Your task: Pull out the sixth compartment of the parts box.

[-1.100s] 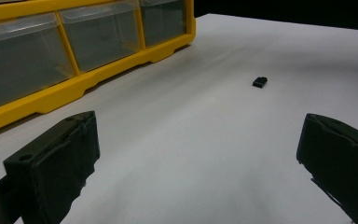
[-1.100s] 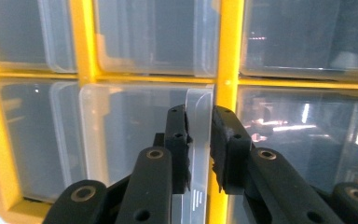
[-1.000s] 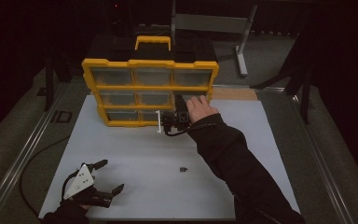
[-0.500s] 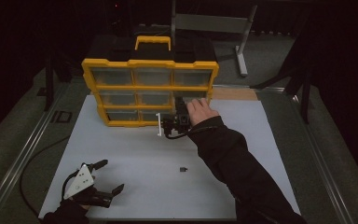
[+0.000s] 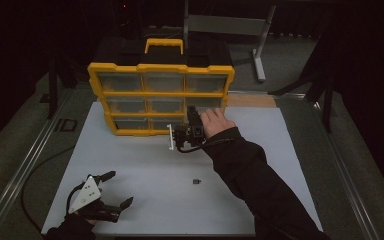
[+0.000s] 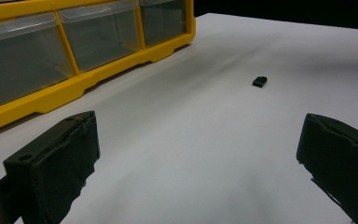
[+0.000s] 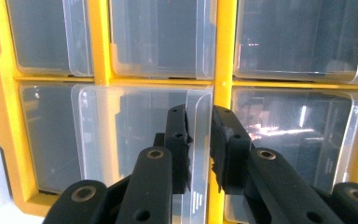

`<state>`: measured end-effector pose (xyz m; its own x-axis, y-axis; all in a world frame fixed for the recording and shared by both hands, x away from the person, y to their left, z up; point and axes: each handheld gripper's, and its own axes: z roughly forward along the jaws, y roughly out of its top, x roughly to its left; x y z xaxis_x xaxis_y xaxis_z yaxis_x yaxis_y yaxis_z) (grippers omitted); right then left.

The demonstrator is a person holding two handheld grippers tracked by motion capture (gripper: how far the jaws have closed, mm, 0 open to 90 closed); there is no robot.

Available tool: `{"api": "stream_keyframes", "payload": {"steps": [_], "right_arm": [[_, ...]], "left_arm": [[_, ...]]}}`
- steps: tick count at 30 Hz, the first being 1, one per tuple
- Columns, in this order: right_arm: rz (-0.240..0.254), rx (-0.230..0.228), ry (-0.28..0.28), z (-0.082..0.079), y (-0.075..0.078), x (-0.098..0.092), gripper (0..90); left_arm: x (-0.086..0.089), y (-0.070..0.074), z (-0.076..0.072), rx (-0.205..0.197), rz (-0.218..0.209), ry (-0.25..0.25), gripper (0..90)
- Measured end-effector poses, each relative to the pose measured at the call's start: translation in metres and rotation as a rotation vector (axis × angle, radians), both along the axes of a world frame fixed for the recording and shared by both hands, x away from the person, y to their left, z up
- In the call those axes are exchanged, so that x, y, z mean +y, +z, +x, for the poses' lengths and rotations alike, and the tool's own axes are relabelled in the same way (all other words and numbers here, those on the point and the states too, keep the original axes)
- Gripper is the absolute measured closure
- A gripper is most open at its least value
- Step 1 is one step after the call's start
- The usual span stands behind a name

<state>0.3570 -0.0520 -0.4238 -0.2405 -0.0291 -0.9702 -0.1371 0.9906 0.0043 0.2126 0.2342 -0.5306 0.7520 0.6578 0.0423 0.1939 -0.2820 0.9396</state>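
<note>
Little has changed: the right gripper (image 7: 198, 140) stays at the yellow organizer (image 5: 161, 97), fingers clamped on a clear drawer (image 7: 140, 140); the left gripper (image 5: 111, 192) rests with fingers apart on the counter (image 5: 150, 165).

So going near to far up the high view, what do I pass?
left gripper → small black part → right gripper → yellow organizer

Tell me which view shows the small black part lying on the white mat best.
The left gripper view: the small black part lies close and sharp on the bare mat between the open jaws. The high view shows it as a tiny dark speck.
</note>
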Motion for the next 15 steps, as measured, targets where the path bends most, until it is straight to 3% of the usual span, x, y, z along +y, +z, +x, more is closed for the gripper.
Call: {"api": "stream_keyframes", "payload": {"steps": [7, 10, 15], "right_arm": [[0.0, -0.003, 0.009, -0.007, -0.005, -0.002, 77.6], [-0.012, -0.025, 0.014, -0.009, -0.008, -0.002, 77.6], [-0.007, -0.011, 0.023, -0.012, -0.006, -0.004, 77.6]], "left_arm": [[0.0, 0.0, 0.0, 0.0, 0.0, 0.001, 0.4], [0.0, 0.0, 0.0, 0.0, -0.001, 0.001, 0.4], [0.0, 0.0, 0.0, 0.0, -0.001, 0.002, 0.4]]}}
